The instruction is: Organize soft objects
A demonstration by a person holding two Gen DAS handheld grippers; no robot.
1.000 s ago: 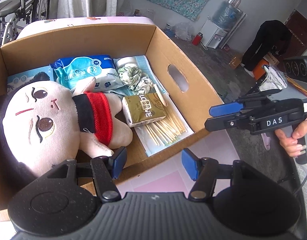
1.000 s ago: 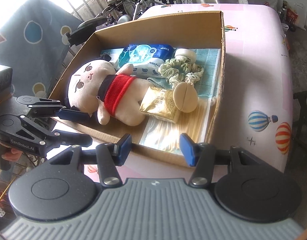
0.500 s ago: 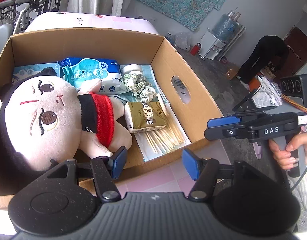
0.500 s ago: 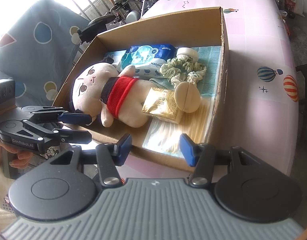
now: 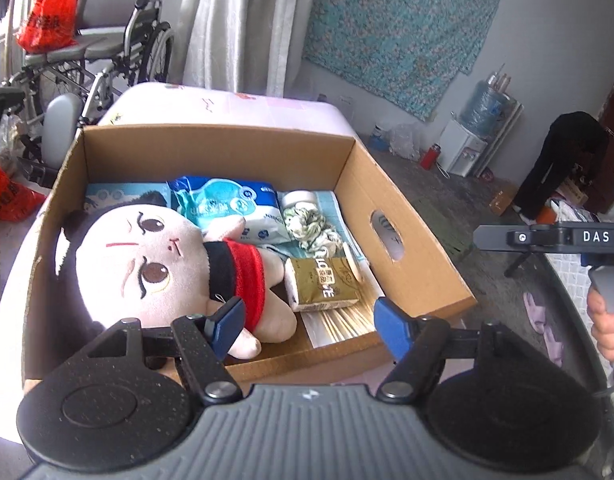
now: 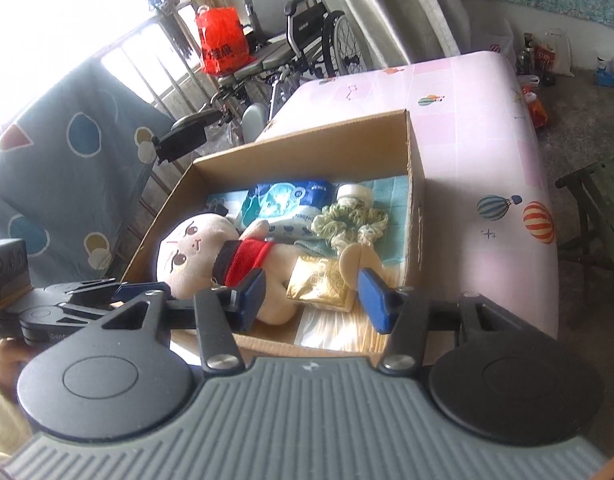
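A cardboard box (image 5: 211,148) (image 6: 417,184) sits on a pink table (image 6: 475,148). Inside lie a plush doll with a red scarf (image 5: 147,276) (image 6: 211,256), a blue wipes pack (image 5: 227,208) (image 6: 283,204), a green scrunchie (image 5: 307,224) (image 6: 347,220), a gold tissue pack (image 5: 323,284) (image 6: 319,284) and a small white jar (image 5: 301,199). My left gripper (image 5: 309,324) is open and empty, above the box's near edge. My right gripper (image 6: 311,296) is open and empty, over the near wall. Each gripper shows in the other's view, the right one (image 5: 547,236) and the left one (image 6: 87,296).
A wheelchair (image 5: 87,64) (image 6: 307,36) with a red bag (image 6: 221,40) stands beyond the table. A patterned blanket (image 6: 67,152) hangs at the left. A water dispenser (image 5: 479,128) and a bending person in black (image 5: 563,160) are on the right.
Both grippers have pulled back and risen from the box, so more of the room shows. The box contents have not moved. Both stay open.
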